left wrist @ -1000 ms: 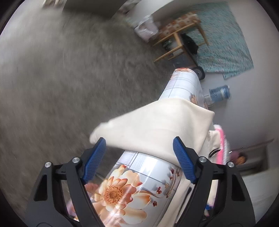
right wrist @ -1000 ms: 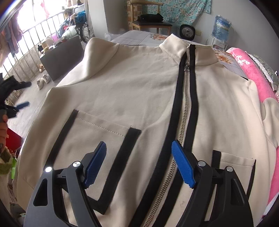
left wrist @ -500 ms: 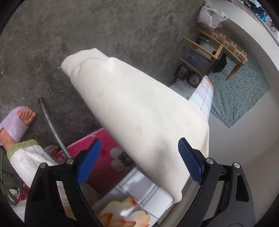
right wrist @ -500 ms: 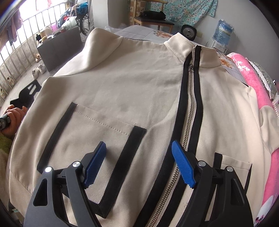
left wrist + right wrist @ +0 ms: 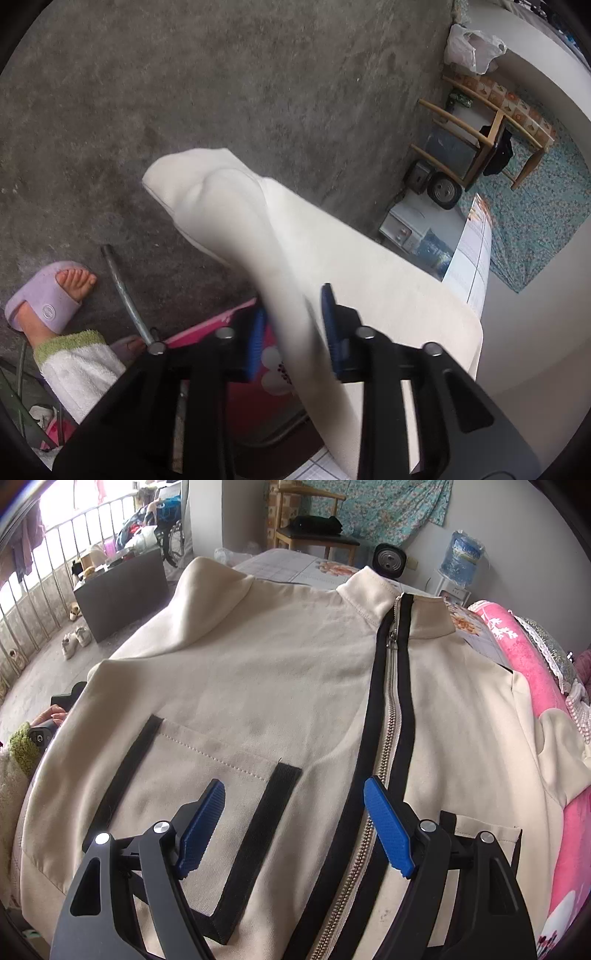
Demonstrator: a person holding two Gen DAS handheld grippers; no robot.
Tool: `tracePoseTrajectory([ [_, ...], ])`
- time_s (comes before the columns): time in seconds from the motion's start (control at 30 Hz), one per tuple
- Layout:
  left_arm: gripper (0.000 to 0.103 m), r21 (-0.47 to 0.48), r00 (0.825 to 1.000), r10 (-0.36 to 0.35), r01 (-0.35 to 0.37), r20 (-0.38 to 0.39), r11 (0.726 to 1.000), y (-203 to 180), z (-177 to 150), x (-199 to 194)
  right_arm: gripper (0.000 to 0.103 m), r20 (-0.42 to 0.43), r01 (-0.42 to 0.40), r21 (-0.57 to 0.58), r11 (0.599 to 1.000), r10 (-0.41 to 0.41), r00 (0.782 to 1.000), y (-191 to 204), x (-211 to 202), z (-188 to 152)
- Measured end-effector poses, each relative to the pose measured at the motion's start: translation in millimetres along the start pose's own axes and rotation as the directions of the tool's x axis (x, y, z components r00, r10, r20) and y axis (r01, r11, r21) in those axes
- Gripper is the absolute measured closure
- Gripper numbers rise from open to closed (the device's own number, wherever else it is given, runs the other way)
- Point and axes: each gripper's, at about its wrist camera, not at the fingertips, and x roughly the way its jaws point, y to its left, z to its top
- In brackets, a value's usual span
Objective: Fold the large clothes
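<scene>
A cream zip-up jacket [image 5: 277, 686] lies face up on the table, with a black-edged zipper [image 5: 391, 709] and a chest pocket [image 5: 207, 760]. My right gripper [image 5: 293, 794] hovers open just above the front, between pocket and zipper, with nothing between its fingers. In the left wrist view the jacket's sleeve [image 5: 229, 206] hangs off the table edge over the floor. My left gripper [image 5: 293, 325] is closing its jaws on the sleeve, whose cloth is pinched between the blue pads [image 5: 328, 325]. The hand holding it shows at the jacket's left edge [image 5: 48, 723].
A foot in a lilac slipper [image 5: 48, 299] stands on the grey floor beside a metal table leg [image 5: 125, 295]. A pink blanket [image 5: 546, 686] borders the jacket's right side. A wooden chair [image 5: 476, 136] and a water bottle [image 5: 461, 554] stand by the far wall.
The left gripper dropped beside the table edge, rolled, and its wide jaws came together on the hanging sleeve. The right gripper stayed put over the jacket front.
</scene>
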Motion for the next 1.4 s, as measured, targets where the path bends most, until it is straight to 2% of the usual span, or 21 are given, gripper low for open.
tracePoseTrajectory([
  [0.1, 0.096, 0.141, 0.99, 0.069, -0.087, 0.125, 0.986, -38, -4, -30, 0.027, 0.029, -0.001, 0.008, 1.0, 0.001, 1.0, -5, -7, 2],
  [0.17, 0.097, 0.256, 0.967, 0.104, -0.164, 0.234, 0.953, -72, -15, -54, 0.027, 0.056, 0.0, 0.014, 1.0, -0.001, 0.998, -9, -13, 3],
  [0.27, 0.097, 0.431, 0.915, 0.084, -0.264, 0.394, 0.863, -137, -49, -96, 0.027, 0.085, -0.006, 0.039, 0.999, 0.003, 0.996, -19, -23, 2],
  [0.33, 0.097, 0.55, 0.873, 0.034, -0.335, 0.486, 0.765, -184, -88, -119, 0.027, 0.102, -0.007, 0.057, 0.998, 0.002, 0.995, -27, -30, 0],
  [0.4, 0.097, 0.671, 0.837, -0.055, -0.395, 0.544, 0.628, -229, -143, -137, 0.027, 0.122, -0.005, 0.075, 0.997, -0.004, 0.993, -36, -38, -3],
  [0.43, 0.097, 0.734, 0.819, -0.115, -0.429, 0.562, 0.526, -254, -183, -144, 0.027, 0.13, -0.002, 0.083, 0.997, -0.009, 0.991, -41, -41, -5],
  [0.47, 0.097, 0.777, 0.815, -0.159, -0.443, 0.557, 0.448, -269, -214, -146, 0.027, 0.138, 0.002, 0.094, 0.996, -0.016, 0.99, -48, -45, -8],
  [0.5, 0.097, 0.82, 0.823, -0.2, -0.443, 0.532, 0.362, -283, -249, -146, 0.027, 0.143, 0.008, 0.106, 0.994, -0.023, 0.989, -54, -49, -11],
  [0.53, 0.097, 0.866, 0.843, -0.23, -0.428, 0.486, 0.259, -295, -292, -141, 0.027, 0.146, 0.016, 0.119, 0.993, -0.033, 0.989, -61, -52, -14],
  [0.63, 0.097, 0.922, 0.9, -0.208, -0.387, 0.383, 0.018, -302, -390, -109, 0.027, 0.144, 0.036, 0.162, 0.986, -0.059, 0.988, -81, -60, -27],
  [0.7, 0.097, 0.934, 0.935, -0.142, -0.342, 0.326, -0.104, -290, -438, -80, 0.027, 0.137, 0.053, 0.198, 0.979, -0.082, 0.987, -98, -66, -38],
  [0.77, 0.09, 0.938, 0.955, -0.057, -0.296, 0.291, -0.177, -267, -469, -50, 0.027, 0.121, 0.072, 0.232, 0.97, -0.102, 0.987, -114, -69, -50],
  [0.8, 0.079, 0.942, 0.963, -0.013, -0.267, 0.27, -0.201, -249, -479, -33, 0.027, 0.107, 0.08, 0.254, 0.964, -0.11, 0.988, -123, -69, -58],
  [0.83, 0.058, 0.943, 0.964, 0.018, -0.256, 0.265, -0.211, -233, -482, -20, 0.027, 0.091, 0.085, 0.272, 0.959, -0.114, 0.989, -130, -68, -64],
  [0.9, 0.035, 0.933, 0.951, 0.079, -0.273, 0.298, -0.234, -191, -481, 9, 0.026, 0.041, 0.094, 0.31, 0.946, -0.112, 0.993, -146, -63, -79],
  [1.0, 0.034, 0.911, 0.909, 0.186, -0.322, 0.374, -0.258, -128, -468, 38, 0.021, -0.033, 0.107, 0.319, 0.942, -0.101, 0.994, -158, -47, -97],
  [1.07, 0.034, 0.9, 0.89, 0.207, -0.351, 0.406, -0.258, -107, -459, 41, 0.019, -0.072, 0.108, 0.306, 0.946, -0.091, 0.993, -163, -38, -105],
  [1.13, 0.03, 0.898, 0.885, 0.209, -0.366, 0.417, -0.243, -96, -453, 38, 0.014, -0.093, 0.103, 0.307, 0.946, -0.078, 0.993, -165, -28, -107],
  [1.2, 0.026, 0.9, 0.882, 0.207, -0.385, 0.424, -0.202, -90, -443, 29, 0.009, -0.095, 0.097, 0.303, 0.948, -0.071, 0.993, -165, -22, -106],
  [1.27, 0.026, 0.889, 0.865, 0.214, -0.423, 0.453, -0.175, -85, -431, 32, 0.006, -0.094, 0.109, 0.28, 0.954, -0.085, 0.992, -160, -19, -101],
  [1.4, 0.026, 0.83, 0.794, 0.239, -0.531, 0.558, -0.172, -86, -410, 40, 0.006, -0.073, 0.09, 0.278, 0.956, -0.072, 0.995, -158, -17, -100],
])
